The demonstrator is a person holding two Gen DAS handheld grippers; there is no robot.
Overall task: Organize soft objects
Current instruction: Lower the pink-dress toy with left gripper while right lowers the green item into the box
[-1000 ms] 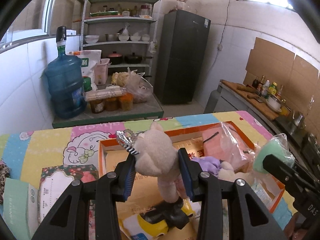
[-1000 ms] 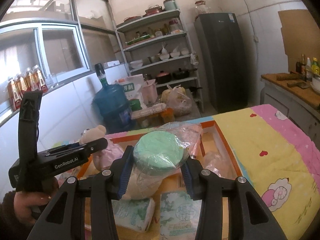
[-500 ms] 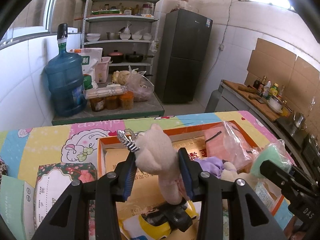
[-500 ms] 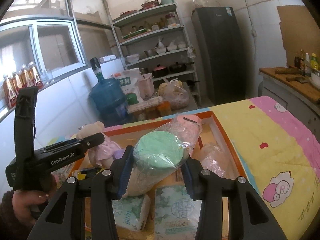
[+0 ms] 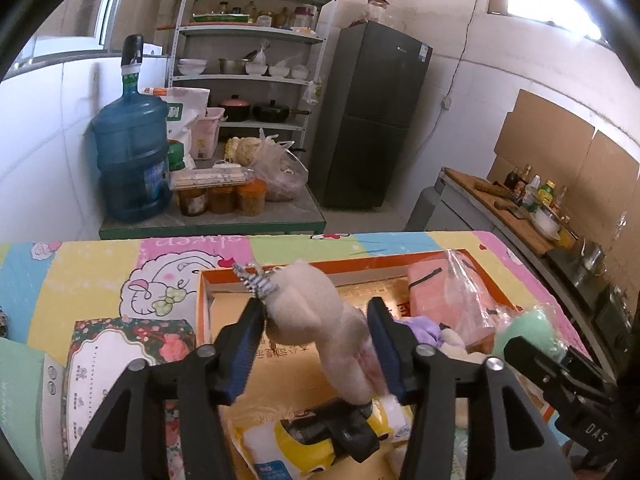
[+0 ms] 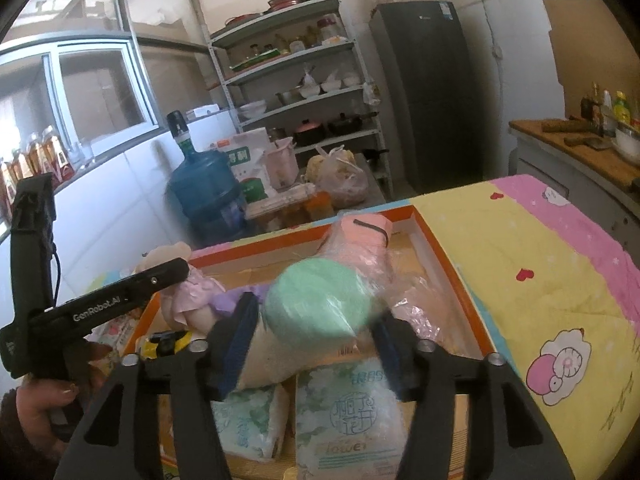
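The orange box [image 5: 492, 280] sits on the bright blanket [image 6: 532, 248]. Over it, the left gripper [image 5: 316, 344] is opening its jaws around the teddy bear [image 5: 320, 320], which stands head up, feet hidden. The right gripper [image 6: 316, 340] is opening around the bagged green sponge [image 6: 316, 304], its round end facing us, blurry.

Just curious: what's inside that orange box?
In the orange box: a teddy bear, a bagged green roll, a pink bagged pack, tissue packs, something purple. Anything beneath them is hidden.
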